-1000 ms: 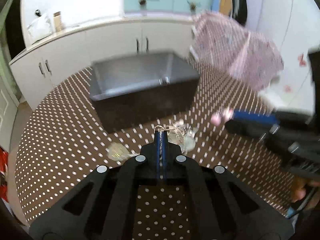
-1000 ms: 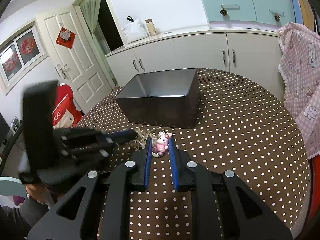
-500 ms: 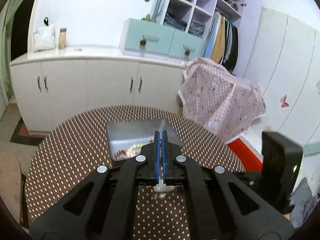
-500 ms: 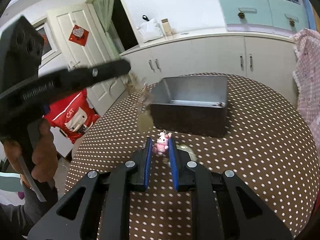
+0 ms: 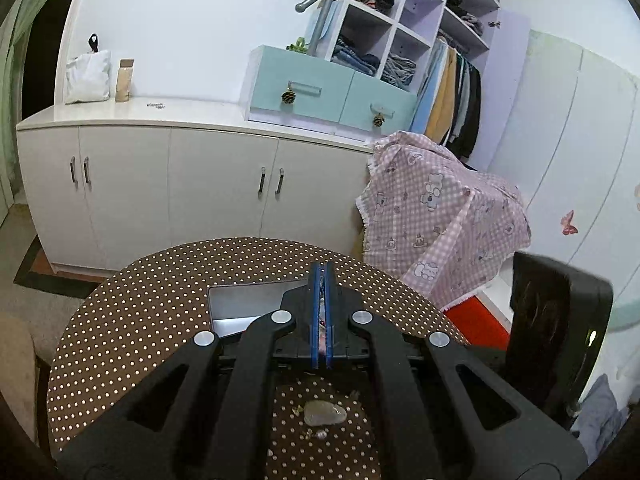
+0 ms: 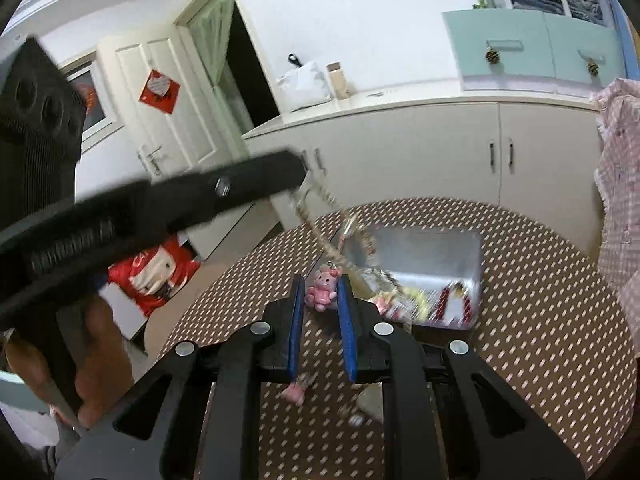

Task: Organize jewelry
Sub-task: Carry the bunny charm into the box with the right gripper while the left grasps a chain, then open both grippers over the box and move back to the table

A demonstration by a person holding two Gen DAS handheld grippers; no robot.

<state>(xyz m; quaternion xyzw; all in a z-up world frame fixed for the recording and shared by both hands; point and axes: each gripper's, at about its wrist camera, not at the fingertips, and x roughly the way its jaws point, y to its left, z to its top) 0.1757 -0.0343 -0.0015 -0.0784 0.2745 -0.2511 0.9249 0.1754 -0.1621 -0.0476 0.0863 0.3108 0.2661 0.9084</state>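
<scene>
2 grippers, both loaded, both over the dotted table [image 6: 560, 320]. Left gripper [image 6: 298, 178] has its fingers pressed together on a gold chain [image 6: 332, 216]; in the right wrist view the chain dangles blurred from the tips, its lower end over the open metal box [image 6: 472, 248]. Right gripper [image 6: 320, 294] pinches a pink bear charm [image 6: 322, 288] between blue fingers [image 6: 296, 320], near the box's close wall.

Changed over the last 1 s: the left gripper was down at table level with the chain bunched at its tips; now it is lifted and carried toward the box, so its own camera looks out over the cabinets, and the box [image 5: 248, 300] sits low and half hidden behind the pressed fingers [image 5: 316, 312]. The right gripper has also risen off the table with the charm and moved closer to the box. Judgement: both picks are done, and drop-off into the box is next, chain likely 1st.

Box already holds beaded pieces, red and yellow, blurred. A clear pouch [image 5: 324, 414] and small bits remain on the table under the left gripper, so more items are left.

Writing: none readable now. Red door hanging [image 6: 159, 92] and red bag [image 6: 154, 276] carry marks too blurred to read.
</scene>
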